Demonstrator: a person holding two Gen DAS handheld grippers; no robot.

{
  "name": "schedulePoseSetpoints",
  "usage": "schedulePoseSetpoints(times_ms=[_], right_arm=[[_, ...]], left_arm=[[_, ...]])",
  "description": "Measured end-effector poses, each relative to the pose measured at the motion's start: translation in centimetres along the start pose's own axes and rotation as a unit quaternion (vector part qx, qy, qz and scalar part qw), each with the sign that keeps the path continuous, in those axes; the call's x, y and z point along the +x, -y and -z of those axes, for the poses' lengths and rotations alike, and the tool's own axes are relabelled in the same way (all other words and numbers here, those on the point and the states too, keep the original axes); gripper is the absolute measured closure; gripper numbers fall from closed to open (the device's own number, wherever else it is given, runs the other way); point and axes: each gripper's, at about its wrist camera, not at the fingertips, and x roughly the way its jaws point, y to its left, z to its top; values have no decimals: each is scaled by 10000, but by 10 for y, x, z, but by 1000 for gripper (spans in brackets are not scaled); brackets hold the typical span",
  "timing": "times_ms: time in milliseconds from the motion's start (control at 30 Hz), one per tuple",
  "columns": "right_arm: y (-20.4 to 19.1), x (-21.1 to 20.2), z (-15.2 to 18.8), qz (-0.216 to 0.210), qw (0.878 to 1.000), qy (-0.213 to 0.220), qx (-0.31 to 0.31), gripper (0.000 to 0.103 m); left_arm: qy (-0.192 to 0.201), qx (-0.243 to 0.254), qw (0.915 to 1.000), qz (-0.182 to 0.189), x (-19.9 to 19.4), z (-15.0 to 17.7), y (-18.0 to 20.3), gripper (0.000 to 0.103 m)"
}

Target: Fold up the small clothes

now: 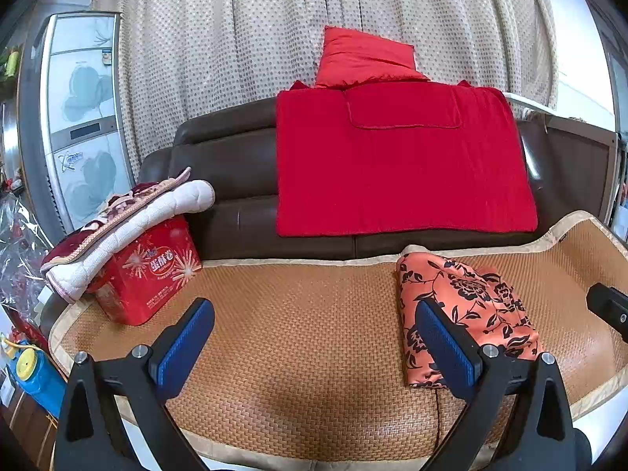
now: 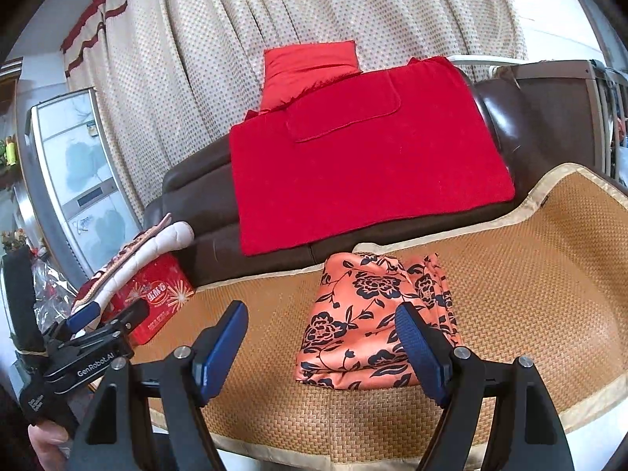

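A small orange garment with black flowers [image 1: 467, 310] lies folded into a compact rectangle on the woven sofa mat [image 1: 298, 337]; it also shows in the right wrist view [image 2: 373, 318]. My left gripper [image 1: 314, 337] is open and empty, above the mat to the garment's left, its right finger overlapping the garment's edge in view. My right gripper [image 2: 322, 345] is open and empty, hovering just in front of the garment. The left gripper also appears at the left of the right wrist view [image 2: 102, 322].
A red tin box [image 1: 149, 274] topped by a folded quilted cloth [image 1: 125, 219] stands at the mat's left end. A red blanket [image 1: 400, 161] and red pillow [image 1: 365, 59] drape the brown sofa back. A fridge [image 1: 82, 117] stands left.
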Motion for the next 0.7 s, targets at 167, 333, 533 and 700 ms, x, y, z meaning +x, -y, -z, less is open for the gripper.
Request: schedulePoseSetpoints(times_ms=[167, 333, 533, 700], right_arm=[[4, 8, 1, 21, 10000, -56, 25, 22], [12, 20, 1, 64, 9998, -148, 140, 22], [20, 35, 1, 145, 9995, -217, 199, 22], [33, 55, -3, 208, 9990, -292, 282, 22]], left_arm=[[-57, 9, 10000, 17, 11, 1, 5, 1], [-165, 47, 9999, 9, 26, 2, 10, 1], [-288, 43, 9996, 61, 49, 1, 18, 1], [-353, 56, 9993, 69, 75, -4, 27, 1]])
